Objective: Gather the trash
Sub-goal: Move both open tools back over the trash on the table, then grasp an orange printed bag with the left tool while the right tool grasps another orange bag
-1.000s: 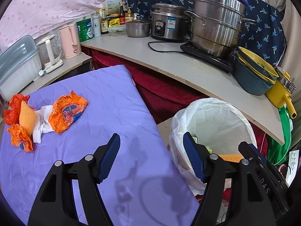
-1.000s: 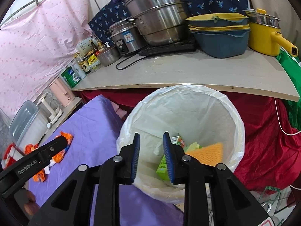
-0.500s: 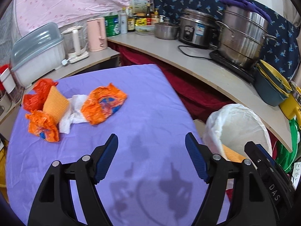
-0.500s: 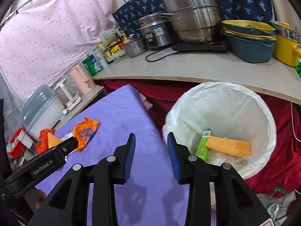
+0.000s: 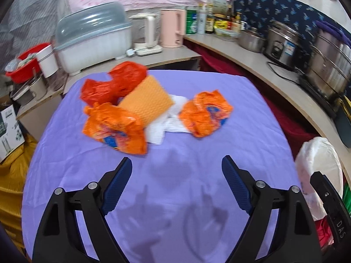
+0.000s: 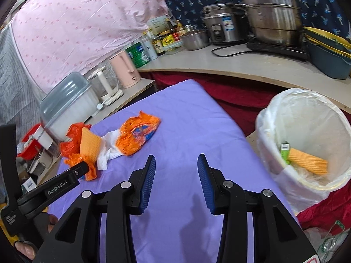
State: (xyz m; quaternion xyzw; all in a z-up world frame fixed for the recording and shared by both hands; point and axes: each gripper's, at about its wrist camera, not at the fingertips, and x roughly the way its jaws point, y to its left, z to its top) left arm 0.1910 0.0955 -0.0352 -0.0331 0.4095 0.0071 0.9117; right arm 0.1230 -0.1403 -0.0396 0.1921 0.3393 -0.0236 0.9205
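A heap of trash lies on the purple tablecloth (image 5: 197,188): a red plastic bag (image 5: 114,85), an orange sponge (image 5: 147,102), a crumpled orange wrapper (image 5: 116,129), a white tissue (image 5: 166,125) and a second orange wrapper (image 5: 205,116) (image 6: 137,137). My left gripper (image 5: 176,171) hovers short of the heap with its jaws opening and nothing between them. My right gripper (image 6: 176,168) is also over the cloth, jaws opening and empty, with the heap ahead to its left. The white-lined trash bin (image 6: 307,140) stands at the table's right and holds an orange sponge and a green box.
A counter (image 6: 252,68) curves behind the table with pots, a rice cooker (image 6: 226,26), bottles and a pink kettle (image 5: 173,28). A lidded dish box (image 5: 92,39) and a red basin (image 5: 28,61) stand at the back left. Red cloth hangs below the counter.
Both grippers have swung left, away from the bin and toward the trash heap on the purple cloth. Both pairs of jaws stand wider than before.
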